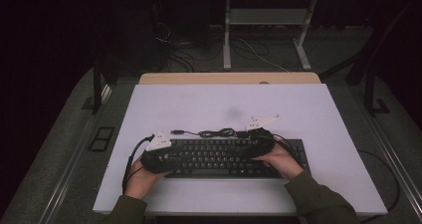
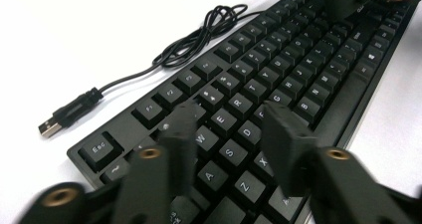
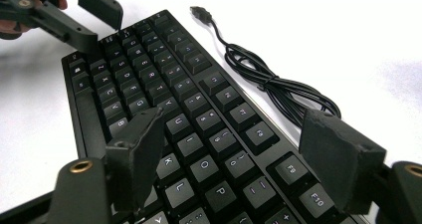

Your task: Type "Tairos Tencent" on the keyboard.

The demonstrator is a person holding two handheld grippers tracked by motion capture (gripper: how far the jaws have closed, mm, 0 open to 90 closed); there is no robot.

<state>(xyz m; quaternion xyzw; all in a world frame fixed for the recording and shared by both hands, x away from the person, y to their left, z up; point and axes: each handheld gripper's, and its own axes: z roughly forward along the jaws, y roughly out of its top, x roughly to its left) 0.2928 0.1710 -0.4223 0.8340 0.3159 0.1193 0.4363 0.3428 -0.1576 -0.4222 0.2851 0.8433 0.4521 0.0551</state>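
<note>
**Two claws over the keyboard**

The left claw hovers part-open over the keyboard's left-hand letter keys, gripping nothing. The right claw gapes wide above the right-hand keys, also empty. The keyboard lies flat on the white counter; behind it lies its coiled cable.

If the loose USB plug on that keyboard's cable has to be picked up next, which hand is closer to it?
Probably the left. The silver-tipped black USB plug lies on the white table just behind the black keyboard's left end, beside the left gripper; the right gripper hovers farther right.
</note>
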